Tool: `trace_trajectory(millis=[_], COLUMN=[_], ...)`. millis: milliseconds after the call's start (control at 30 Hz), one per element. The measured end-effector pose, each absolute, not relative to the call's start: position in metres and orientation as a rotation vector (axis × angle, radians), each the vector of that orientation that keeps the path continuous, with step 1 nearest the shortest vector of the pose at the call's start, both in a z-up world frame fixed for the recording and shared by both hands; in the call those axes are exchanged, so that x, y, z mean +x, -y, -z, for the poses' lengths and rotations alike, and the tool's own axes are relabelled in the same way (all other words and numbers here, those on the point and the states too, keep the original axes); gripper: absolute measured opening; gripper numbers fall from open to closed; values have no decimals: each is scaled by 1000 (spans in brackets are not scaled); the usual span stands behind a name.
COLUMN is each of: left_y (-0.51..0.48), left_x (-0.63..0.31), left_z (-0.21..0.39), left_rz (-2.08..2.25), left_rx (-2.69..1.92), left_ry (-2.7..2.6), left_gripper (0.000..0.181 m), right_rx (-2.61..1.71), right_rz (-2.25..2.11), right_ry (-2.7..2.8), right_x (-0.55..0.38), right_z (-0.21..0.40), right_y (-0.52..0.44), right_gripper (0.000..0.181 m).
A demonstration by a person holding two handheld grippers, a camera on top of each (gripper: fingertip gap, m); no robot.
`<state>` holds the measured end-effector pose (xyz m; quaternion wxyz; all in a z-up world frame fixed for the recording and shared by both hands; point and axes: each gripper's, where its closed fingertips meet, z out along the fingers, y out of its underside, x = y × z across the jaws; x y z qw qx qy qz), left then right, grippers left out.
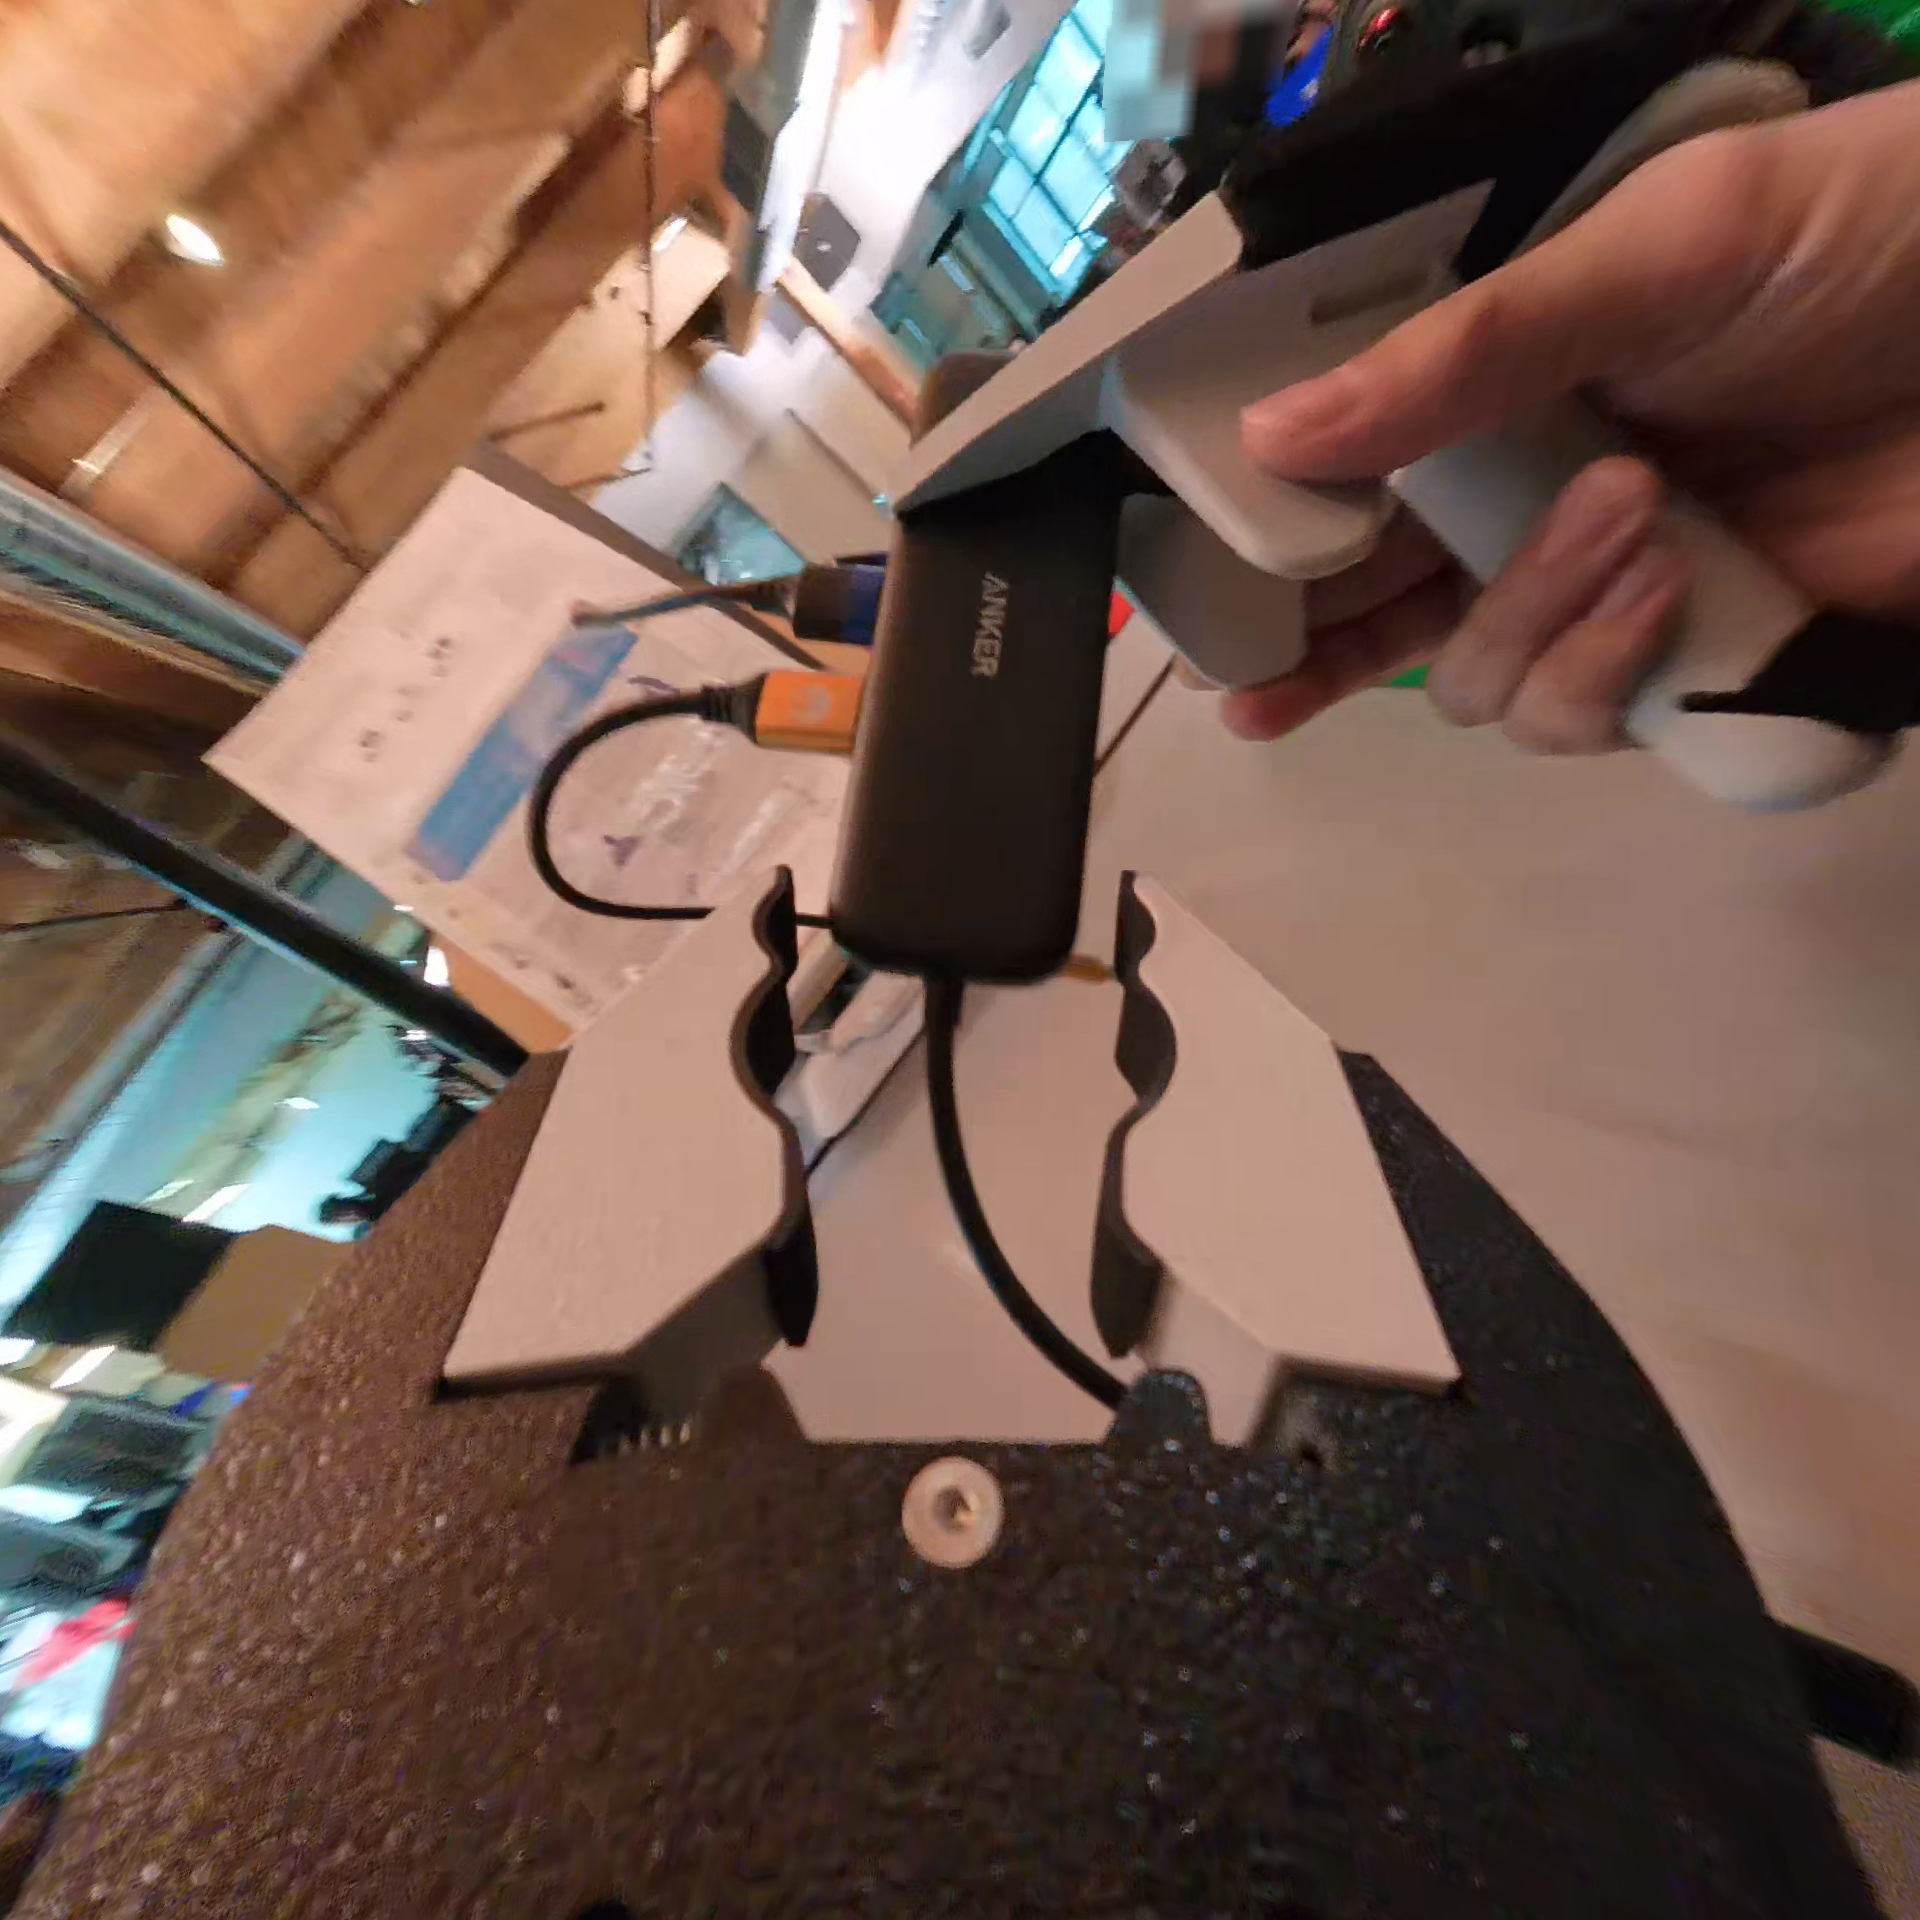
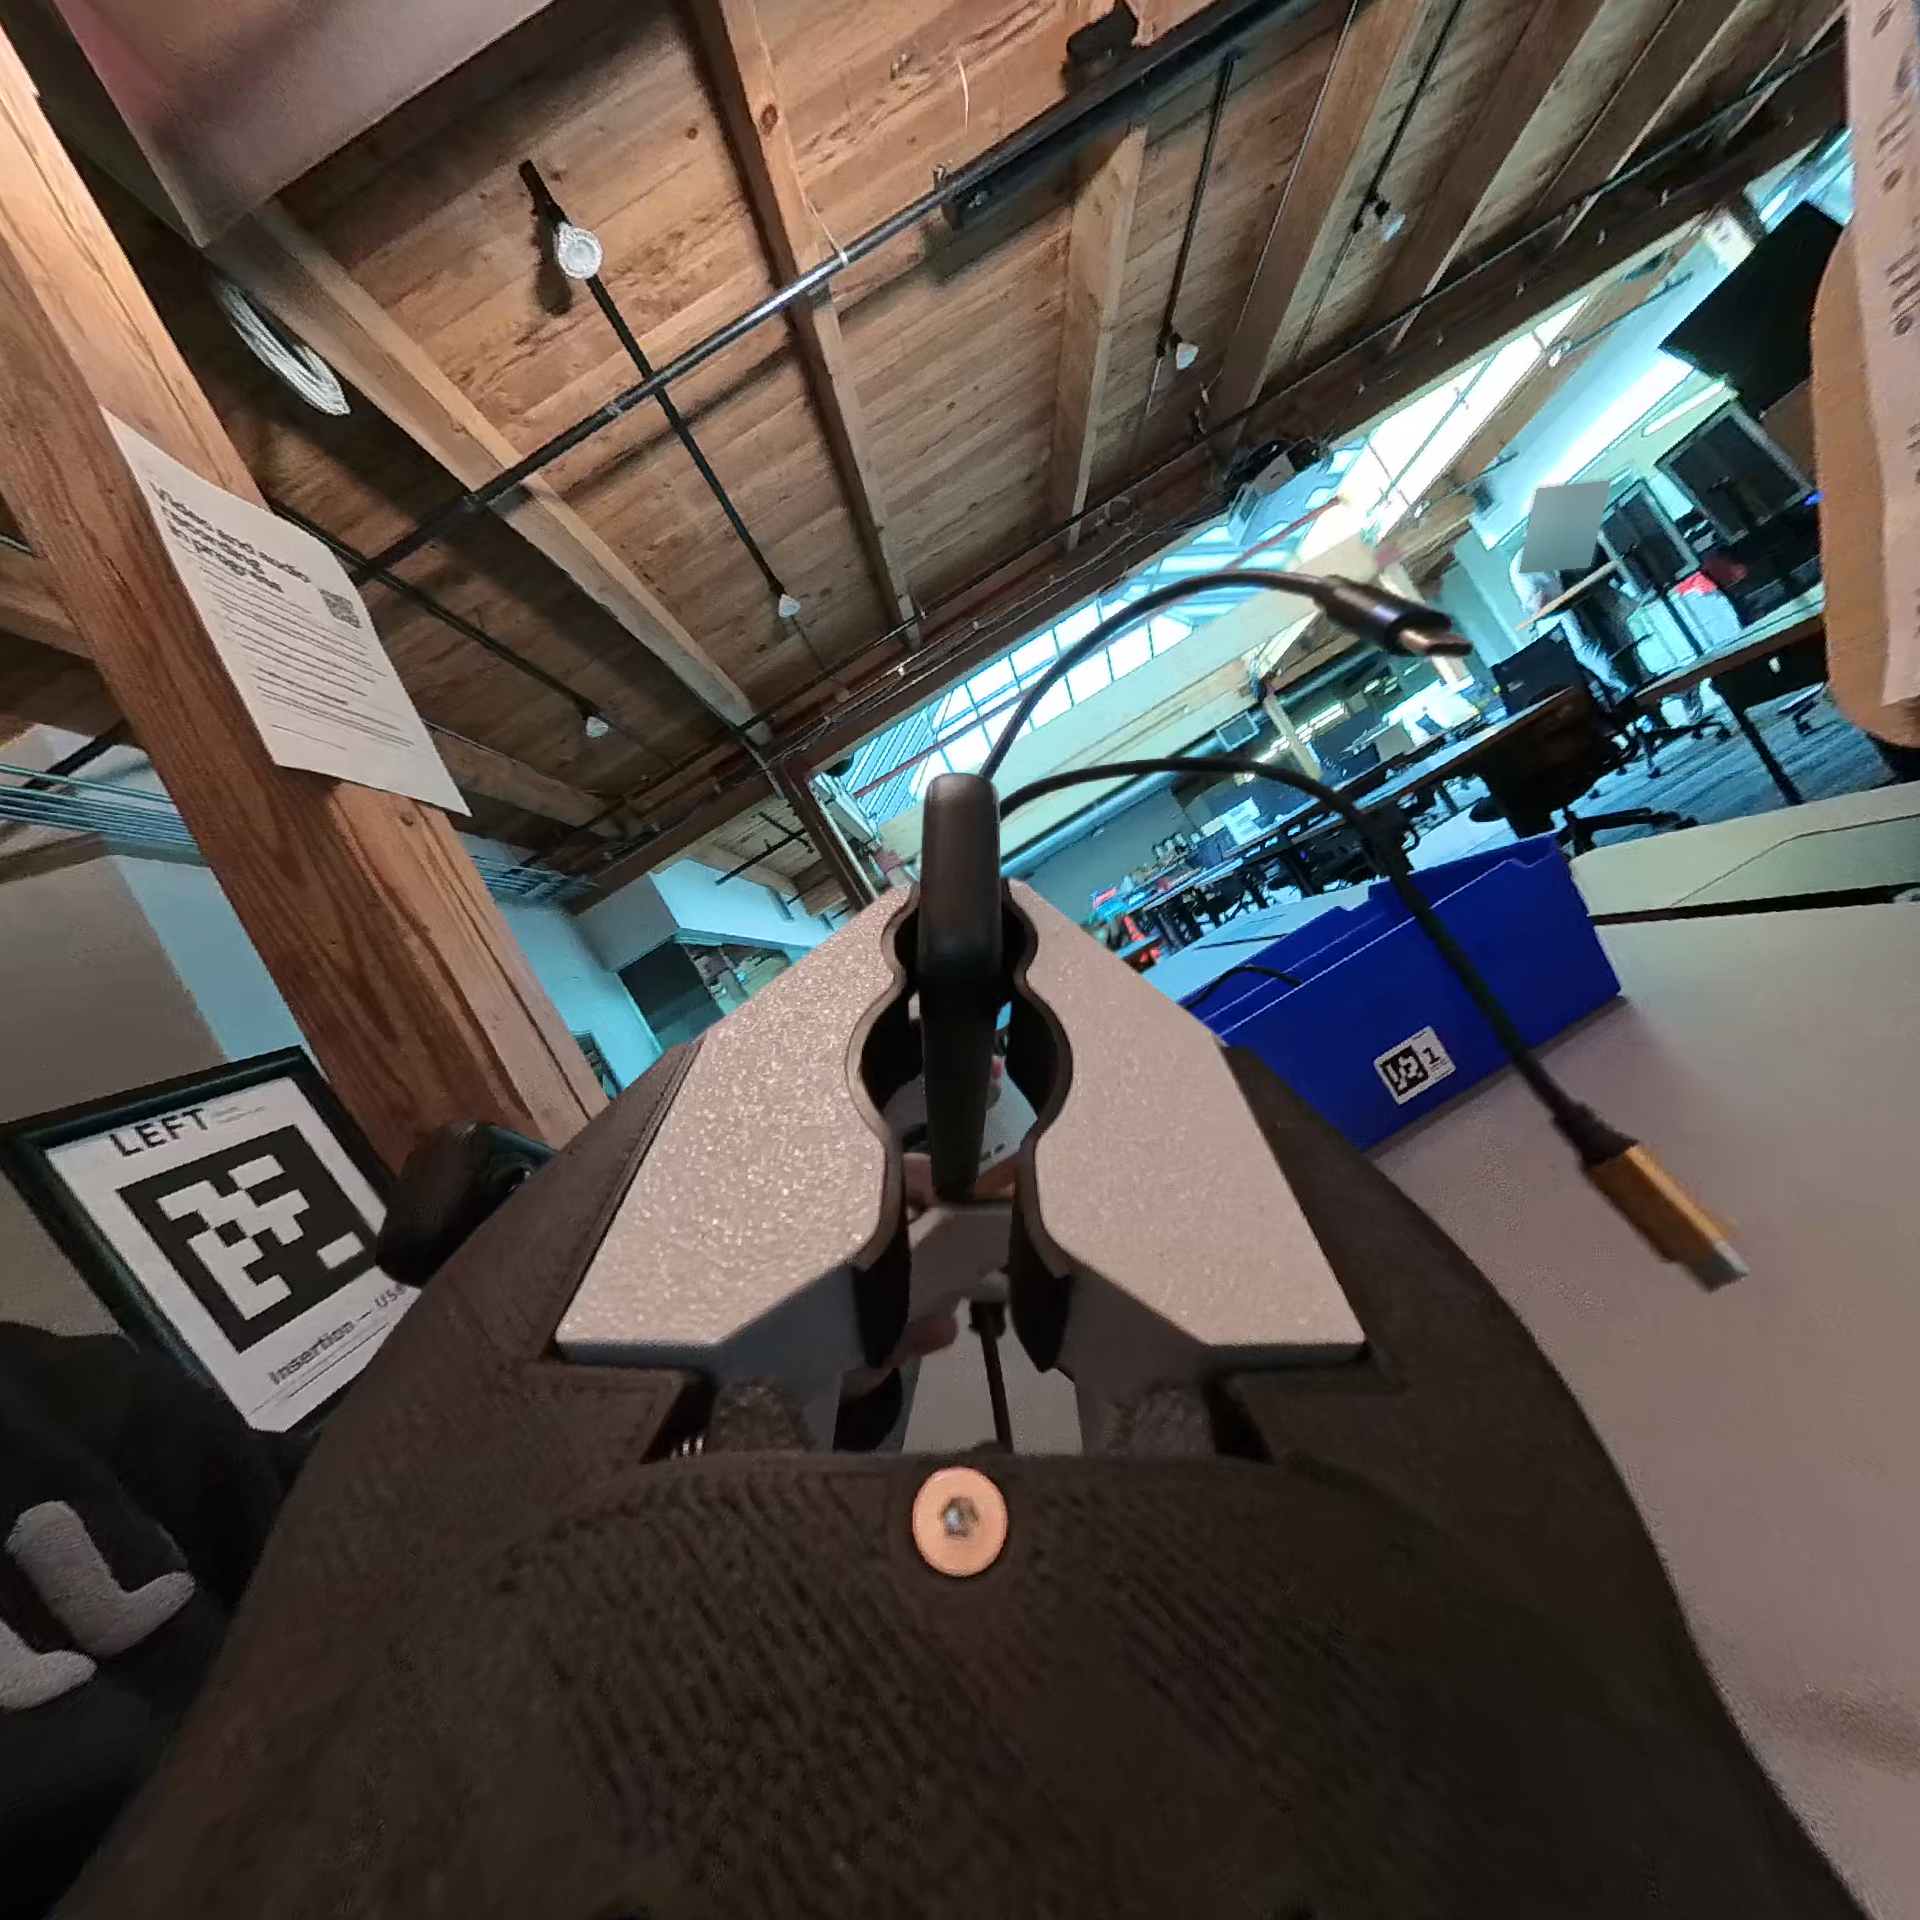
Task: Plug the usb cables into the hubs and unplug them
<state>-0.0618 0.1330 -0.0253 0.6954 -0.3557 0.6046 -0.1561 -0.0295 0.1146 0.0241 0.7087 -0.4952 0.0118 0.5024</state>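
In the left wrist view a black hub hangs upright, its upper end clamped by my right gripper, which a hand holds. An orange plug and a darker blue-tipped plug sit in the hub's left side. The hub's own black cable runs down between my fingers. My left gripper is open, its tips on either side of the hub's lower end without touching. In the right wrist view my right gripper is shut on the hub, seen edge-on.
Two cables arc from the hub: a black plug hangs free in the air, and a gold plug dangles over the white table. A blue bin stands behind. A framed marker card and a wooden post are on the left.
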Motion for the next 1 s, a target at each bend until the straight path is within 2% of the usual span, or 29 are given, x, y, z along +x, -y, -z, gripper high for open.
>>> trace_trajectory(millis=[67, 200, 267, 400, 500, 633, 833, 1000], left_y=[-132, -130, -133, -147, -144, -132, -130, -150], left_x=[-58, -56, -59, -68, -69, -67, -69, -74], left_z=[24, 27, 23, 10, 7, 10, 5, -2], left_rz=[286, 211, 75, -401, -685, -760, -790, -866], left_rx=[-749, -702, -622, -407, -173, 19, 141, 66], left_ry=[-1349, -1399, -1390, -1318, -1267, -1226, -1200, -1175], left_gripper=[45, 44, 44, 44, 44, 44, 44, 44], right_rx=[-1109, -1137, -1160, -1234, -1324, -1282, -1196, -1297], right_rz=[-1129, -1204, -1229, -1212, -1241, -1369, -1564, -1508], right_ry=[-24, -50, -141, -235, -193, -241, -254, -243], right_x=[-32, -28, -20, -10, -22, -27, -31, -40], right_z=[-22, -16, -10, 5, 12, 10, 7, 18], right_y=[-115, -115, -122, -130, -130, -131, -126, -130], right_gripper=[11, 13, 24, 64, 81, 80, 50, 47])
